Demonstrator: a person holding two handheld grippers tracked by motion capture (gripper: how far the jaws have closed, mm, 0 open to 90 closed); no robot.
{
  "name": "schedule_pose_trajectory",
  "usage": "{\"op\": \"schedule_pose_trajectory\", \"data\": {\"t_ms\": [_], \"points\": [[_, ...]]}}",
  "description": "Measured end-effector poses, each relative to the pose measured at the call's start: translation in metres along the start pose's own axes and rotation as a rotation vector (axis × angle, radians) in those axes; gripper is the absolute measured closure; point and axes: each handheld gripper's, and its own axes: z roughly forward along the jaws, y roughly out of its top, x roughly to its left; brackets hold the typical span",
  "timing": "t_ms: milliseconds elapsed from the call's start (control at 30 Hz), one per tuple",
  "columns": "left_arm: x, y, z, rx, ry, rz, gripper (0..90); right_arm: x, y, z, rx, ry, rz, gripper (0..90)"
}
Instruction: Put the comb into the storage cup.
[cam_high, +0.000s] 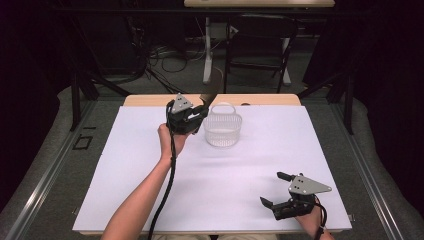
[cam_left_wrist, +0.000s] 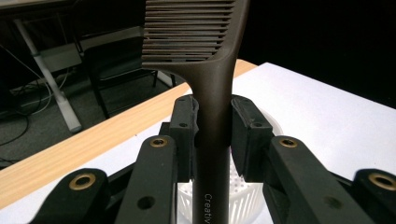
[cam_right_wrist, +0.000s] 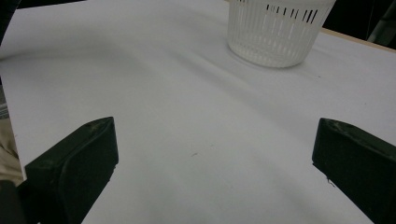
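A dark brown comb (cam_left_wrist: 211, 84) stands upright in my left gripper (cam_left_wrist: 212, 126), whose jaws are shut on its handle, teeth at the top. In the high view that left gripper (cam_high: 200, 116) hangs in the air just left of a white slotted basket (cam_high: 223, 131), the comb (cam_high: 209, 97) sticking up beside the basket's rim. The basket's wall (cam_left_wrist: 247, 203) also peeks out below the jaws. My right gripper (cam_high: 276, 189) rests near the table's front right corner, open, with bare white sheet between its fingertips (cam_right_wrist: 88, 149).
A white sheet (cam_high: 150, 165) covers the table, with a wooden strip (cam_high: 150, 100) along the far edge. The basket (cam_right_wrist: 275, 32) shows far ahead in the right gripper view. Beyond the table stand a chair (cam_high: 260, 45) and floor cables (cam_high: 165, 60).
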Motion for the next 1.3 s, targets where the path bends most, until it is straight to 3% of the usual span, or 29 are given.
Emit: {"op": "schedule_pose_trajectory", "data": {"t_ms": [767,1300], "points": [[-0.002,0.003,0.015,-0.077,0.018,-0.004,72.0,-0.001,-0.001,0.0,-0.001,0.0,0.0,0.0],[-0.002,0.006,0.027,-0.111,0.005,-0.013,72.0,-0.002,-0.001,0.0,0.003,0.003,0.001,0.0]]}}
